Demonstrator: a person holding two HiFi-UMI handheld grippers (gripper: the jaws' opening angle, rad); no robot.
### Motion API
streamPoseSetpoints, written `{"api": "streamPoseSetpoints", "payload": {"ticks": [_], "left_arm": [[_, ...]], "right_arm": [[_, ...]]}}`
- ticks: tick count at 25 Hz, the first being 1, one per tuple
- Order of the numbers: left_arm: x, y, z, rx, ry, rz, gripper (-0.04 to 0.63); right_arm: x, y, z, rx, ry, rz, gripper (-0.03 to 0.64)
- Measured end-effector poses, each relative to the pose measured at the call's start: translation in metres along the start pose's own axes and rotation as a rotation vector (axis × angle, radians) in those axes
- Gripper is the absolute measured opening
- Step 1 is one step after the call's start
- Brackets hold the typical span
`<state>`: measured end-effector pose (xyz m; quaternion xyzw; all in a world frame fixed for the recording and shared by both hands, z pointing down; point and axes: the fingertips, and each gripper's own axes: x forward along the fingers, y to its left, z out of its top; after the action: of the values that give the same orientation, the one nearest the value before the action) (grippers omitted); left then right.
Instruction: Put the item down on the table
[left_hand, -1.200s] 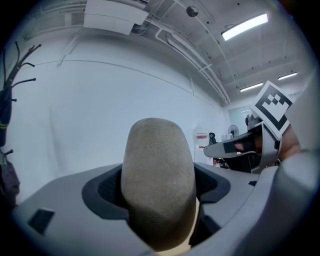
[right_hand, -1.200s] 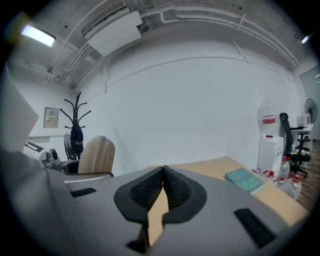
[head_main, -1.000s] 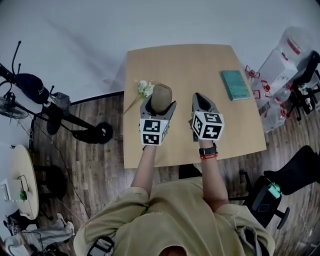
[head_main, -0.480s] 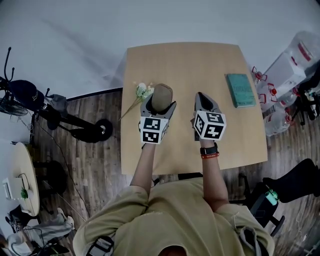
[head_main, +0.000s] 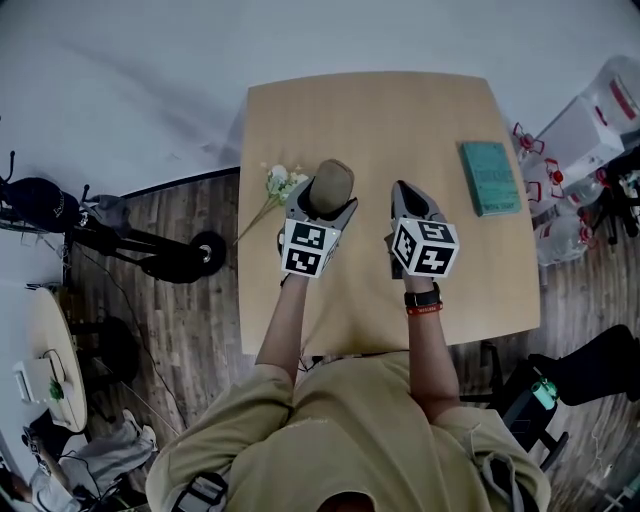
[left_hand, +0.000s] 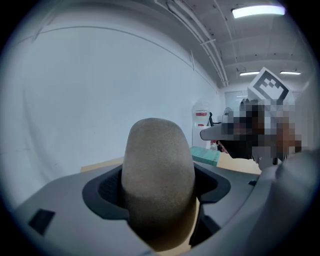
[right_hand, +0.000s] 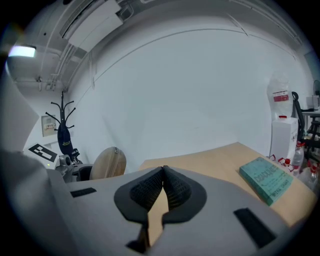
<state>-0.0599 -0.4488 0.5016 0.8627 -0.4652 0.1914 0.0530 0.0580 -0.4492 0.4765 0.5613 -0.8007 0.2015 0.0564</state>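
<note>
My left gripper (head_main: 327, 203) is shut on a rounded tan object (head_main: 330, 186), held above the left half of the wooden table (head_main: 400, 120). In the left gripper view the tan object (left_hand: 159, 175) fills the space between the jaws and rises well above them. My right gripper (head_main: 410, 201) hovers beside it, to the right, shut with nothing between its pads (right_hand: 172, 189). From the right gripper view the tan object (right_hand: 107, 162) shows at the left. I cannot tell how high the object is above the tabletop.
A small bunch of white flowers (head_main: 281, 182) lies on the table just left of the left gripper. A teal book (head_main: 491, 177) lies near the table's right edge, also in the right gripper view (right_hand: 266, 179). White containers (head_main: 590, 120) stand on the floor right of the table.
Both grippers have edged slightly forward over the table, still holding the same poses. The left keeps its hold on the tan object; the right stays shut.
</note>
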Motion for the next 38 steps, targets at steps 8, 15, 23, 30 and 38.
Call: {"api": "streamPoseSetpoints", "payload": {"ticks": [8, 15, 23, 30, 38], "left_arm": [[0.054, 0.007, -0.02, 0.091, 0.087, -0.092, 0.373], [0.088, 0.002, -0.033, 0.171, 0.139, -0.172, 0.373], [0.127, -0.011, -0.058, 0.296, 0.229, -0.262, 0.373], [0.155, -0.007, -0.079, 0.356, 0.277, -0.31, 0.373], [0.184, -0.007, -0.103, 0.451, 0.34, -0.391, 0.373]], "right_arm": [[0.026, -0.036, -0.008, -0.006, 0.034, -0.021, 0.0], [0.042, -0.052, -0.022, -0.005, 0.068, 0.004, 0.0], [0.06, -0.067, -0.034, -0.015, 0.106, 0.029, 0.0], [0.077, -0.077, -0.048, -0.027, 0.136, 0.033, 0.0], [0.093, -0.09, -0.058, -0.004, 0.15, 0.023, 0.002]]}}
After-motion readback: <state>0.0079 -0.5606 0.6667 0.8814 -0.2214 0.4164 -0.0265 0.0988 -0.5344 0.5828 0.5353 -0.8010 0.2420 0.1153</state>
